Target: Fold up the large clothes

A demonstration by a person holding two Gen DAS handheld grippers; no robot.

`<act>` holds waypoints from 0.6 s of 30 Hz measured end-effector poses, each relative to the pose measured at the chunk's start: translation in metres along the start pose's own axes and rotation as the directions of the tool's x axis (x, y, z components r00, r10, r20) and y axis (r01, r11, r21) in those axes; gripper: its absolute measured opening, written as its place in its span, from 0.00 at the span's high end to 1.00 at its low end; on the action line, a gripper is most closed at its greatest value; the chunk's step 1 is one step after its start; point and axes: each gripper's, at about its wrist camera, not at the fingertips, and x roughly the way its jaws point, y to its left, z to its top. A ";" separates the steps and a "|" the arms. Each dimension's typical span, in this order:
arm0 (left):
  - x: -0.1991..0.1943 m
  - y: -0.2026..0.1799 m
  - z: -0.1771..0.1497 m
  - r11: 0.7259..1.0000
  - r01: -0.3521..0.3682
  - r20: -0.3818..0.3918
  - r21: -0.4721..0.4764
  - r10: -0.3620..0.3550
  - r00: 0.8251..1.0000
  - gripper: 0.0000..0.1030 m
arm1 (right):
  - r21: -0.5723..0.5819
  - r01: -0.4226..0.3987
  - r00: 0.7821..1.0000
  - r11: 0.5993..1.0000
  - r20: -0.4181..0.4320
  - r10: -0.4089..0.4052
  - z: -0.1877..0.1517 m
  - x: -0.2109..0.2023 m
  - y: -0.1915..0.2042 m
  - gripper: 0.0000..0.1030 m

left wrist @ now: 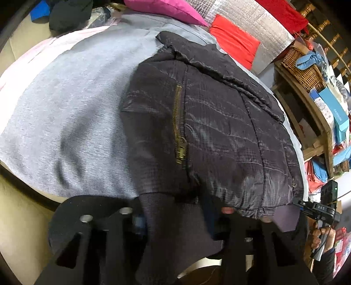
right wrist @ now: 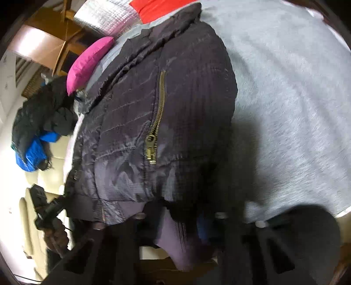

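Observation:
A black quilted jacket point(left wrist: 219, 120) point(right wrist: 142, 109) with a brass pocket zipper point(left wrist: 178, 122) point(right wrist: 158, 122) lies flat on a grey cloth point(left wrist: 76, 109) point(right wrist: 285, 109). Its collar points away from me. The ribbed hem hangs over the near edge. My left gripper point(left wrist: 179, 214) is shut on that ribbed hem, and dark knit fills the gap between its fingers. My right gripper point(right wrist: 179, 219) is shut on the hem too, further along the same edge. Each view shows the hand point(left wrist: 322, 236) point(right wrist: 54, 236) that holds the other gripper beside the jacket's corner.
A pink cushion point(left wrist: 166, 8) point(right wrist: 87, 63), red fabric point(left wrist: 234, 41) and a silver quilted mat point(left wrist: 252, 19) lie beyond the collar. A wooden shelf with a wicker basket point(left wrist: 302, 68) and boxes stands to one side. Dark and blue clothes point(right wrist: 43, 127) are piled on a cream sofa.

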 end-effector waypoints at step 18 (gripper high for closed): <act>0.004 0.000 0.001 1.000 -0.021 -0.016 -0.002 0.021 1.000 0.66 | -0.049 0.088 0.994 0.995 0.069 -0.085 -0.006 -0.026 0.004 0.23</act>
